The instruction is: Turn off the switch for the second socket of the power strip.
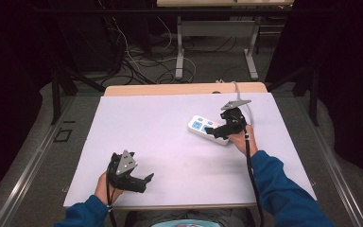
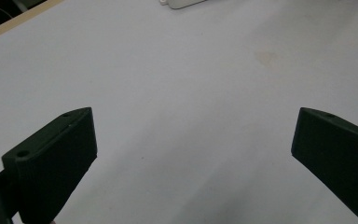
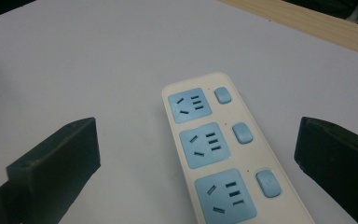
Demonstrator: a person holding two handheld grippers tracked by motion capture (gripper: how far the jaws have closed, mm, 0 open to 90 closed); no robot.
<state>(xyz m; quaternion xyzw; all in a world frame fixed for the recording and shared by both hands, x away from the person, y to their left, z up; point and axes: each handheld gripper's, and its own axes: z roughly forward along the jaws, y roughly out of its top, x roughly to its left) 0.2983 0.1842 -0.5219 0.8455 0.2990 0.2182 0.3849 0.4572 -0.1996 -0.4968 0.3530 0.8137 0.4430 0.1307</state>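
Observation:
A white power strip (image 1: 203, 127) with blue sockets and blue switches lies on the white table sheet (image 1: 170, 137) at the right. In the right gripper view the power strip (image 3: 219, 154) runs up between the two black jaws, which stand wide apart. My right gripper (image 1: 212, 132) hovers over the strip's near end, open. My left gripper (image 1: 146, 182) rests low near the front edge at the left, open, with bare sheet (image 2: 191, 116) between its jaws. The strip's end (image 2: 182, 3) peeks in at the top of the left gripper view.
The strip's grey cord (image 1: 238, 90) runs off the table's far edge. A wooden table rim (image 1: 179, 89) borders the sheet at the back. Cables and table legs (image 1: 179, 52) lie on the floor beyond.

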